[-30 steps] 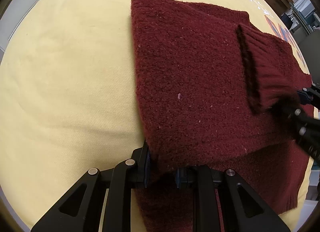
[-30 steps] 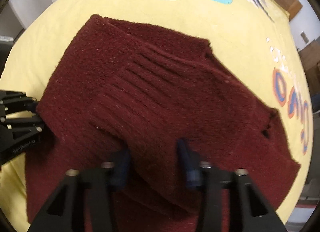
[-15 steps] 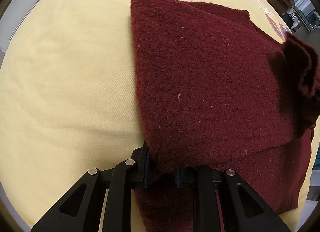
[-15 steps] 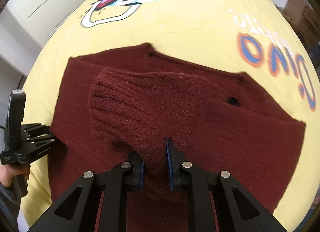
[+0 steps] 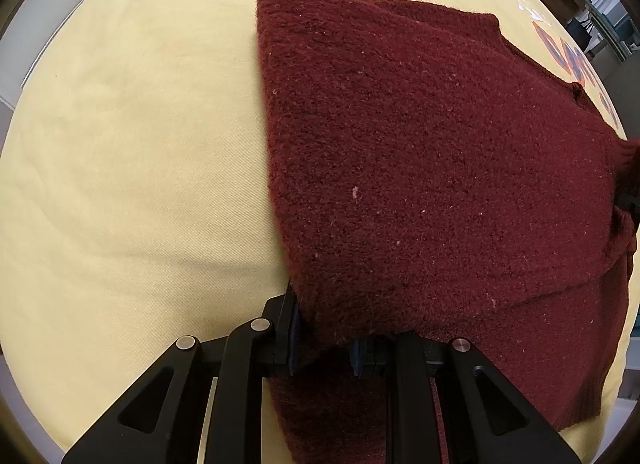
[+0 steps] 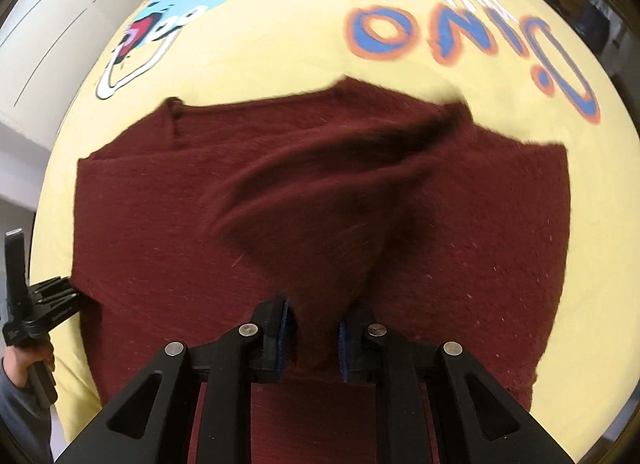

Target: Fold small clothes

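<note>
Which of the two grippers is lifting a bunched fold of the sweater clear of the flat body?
The right gripper. Its jaws, opening slightly, hold a raised cone of the maroon sweater; the left gripper merely pins a flat edge.

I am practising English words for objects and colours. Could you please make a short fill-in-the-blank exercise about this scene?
1. The knitted sweater is dark ____.
2. It lies on a ____ cloth with cartoon prints.
3. The right gripper pinches a raised fold of the ____.
4. The large blue letters have an ____ outline.

Missing words: red; yellow; sweater; orange
</note>
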Motion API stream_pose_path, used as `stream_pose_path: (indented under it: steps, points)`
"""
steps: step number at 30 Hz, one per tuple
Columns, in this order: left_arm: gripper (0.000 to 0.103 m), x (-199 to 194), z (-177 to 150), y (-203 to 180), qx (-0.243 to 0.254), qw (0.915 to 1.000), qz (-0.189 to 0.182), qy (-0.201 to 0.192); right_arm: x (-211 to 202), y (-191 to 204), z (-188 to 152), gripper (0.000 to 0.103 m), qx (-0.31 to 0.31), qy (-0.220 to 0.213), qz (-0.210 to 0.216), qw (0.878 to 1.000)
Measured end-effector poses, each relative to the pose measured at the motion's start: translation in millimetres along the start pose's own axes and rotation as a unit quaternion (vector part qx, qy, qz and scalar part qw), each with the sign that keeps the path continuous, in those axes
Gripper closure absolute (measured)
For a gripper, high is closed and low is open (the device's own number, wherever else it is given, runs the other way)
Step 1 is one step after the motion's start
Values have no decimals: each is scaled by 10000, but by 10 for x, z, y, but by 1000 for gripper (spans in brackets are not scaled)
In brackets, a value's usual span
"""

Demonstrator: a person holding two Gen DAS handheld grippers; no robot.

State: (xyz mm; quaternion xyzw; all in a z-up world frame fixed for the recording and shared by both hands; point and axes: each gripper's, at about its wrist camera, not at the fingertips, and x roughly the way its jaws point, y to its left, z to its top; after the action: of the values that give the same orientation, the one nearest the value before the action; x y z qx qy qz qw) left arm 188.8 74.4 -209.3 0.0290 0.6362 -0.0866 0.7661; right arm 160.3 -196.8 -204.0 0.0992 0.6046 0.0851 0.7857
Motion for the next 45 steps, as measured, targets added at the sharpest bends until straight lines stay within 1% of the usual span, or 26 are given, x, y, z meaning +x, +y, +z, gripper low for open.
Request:
stream_pose_path:
  steps: [3, 5, 6, 8, 11, 13, 15, 16, 17, 18, 19, 21, 24, 26, 28, 31, 33, 34, 35, 36, 37, 39, 42, 45]
  points:
    - [86, -11, 2, -24, 33, 10000, 37, 12, 45, -104, -42, 80, 128, 61, 62, 9999]
    - [86, -17, -3, -20, 32, 10000, 41, 11, 52, -133, -66, 67, 163, 89, 13, 9998]
    - [86, -17, -5, -22, 38, 10000, 42, 13, 43, -150, -79, 65, 166, 92, -59, 9998]
    - [86, -20, -8, -28, 52, 10000, 49, 21, 25, -177, -90, 56, 141, 91, -151, 9997]
    - [86, -26, -18, -32, 89, 9999, 62, 25, -33, -258, -125, 51, 75, 148, -429, 9989]
    - [86, 1, -60, -44, 142, 9999, 71, 35, -104, -314, -142, 50, 48, 207, -653, 9976]
    - [86, 2, -79, -43, 142, 9999, 54, 45, -252, -367, -125, 48, 66, 129, -666, 9977]
    - [86, 3, -78, -43, 130, 9999, 46, 46, -314, -380, -111, 44, 73, 72, -667, 9977]
    - [86, 4, -80, -41, 123, 9999, 44, 47, -395, -393, -85, 37, 80, -14, -692, 9976]
    - [86, -5, -81, -54, 121, 9999, 50, 44, -484, -401, -48, 33, 89, -127, -730, 9972]
    - [86, -6, -90, -61, 124, 9999, 63, 38, -561, -405, -8, 27, 98, -245, -744, 9969]
    - [86, -1, -105, -65, 147, 9999, 85, 32, -630, -417, 62, 25, 171, -372, -683, 9968]
    - [86, -7, -115, -56, 133, 9999, 73, 33, -533, -461, 135, 25, 279, -294, -566, 9976]
    - [86, -9, -122, -46, 122, 9999, 72, 33, -357, -487, 150, 25, 357, -136, -627, 9973]
    - [86, -9, -53, -40, 130, 9999, 86, 31, -106, -503, 155, 25, 479, 137, -677, 9965]
    - [86, 35, -30, -88, 143, 9998, 103, 20, 126, -509, 30, 25, 575, 461, -545, 9958]
    - [86, 21, -59, -81, 153, 9998, 116, 13, 152, -441, -50, 28, 394, 406, -551, 9969]
    - [86, 20, -61, -87, 154, 9998, 125, 11, 131, -406, -79, 42, 291, 304, -634, 9971]
    - [86, 17, -63, -95, 151, 9998, 136, 3, 101, -381, -96, 61, 245, 208, -659, 9973]
    - [86, 11, -70, -105, 156, 9998, 157, -16, 42, -356, -110, 72, 219, 70, -714, 9972]
    - [86, 6, -76, -115, 172, 9997, 179, -31, 0, -342, -117, 86, 192, -15, -710, 9973]
    - [86, -17, -85, -150, 202, 9995, 229, -46, -115, -321, -144, 89, 139, -200, -579, 9980]
    - [86, -26, -90, -192, 290, 9991, 307, -47, -249, -336, -226, 90, 20, -473, -646, 9968]
    - [86, -29, -108, -216, 319, 9988, 355, -57, -228, -460, -325, 90, 101, -468, -869, 9951]
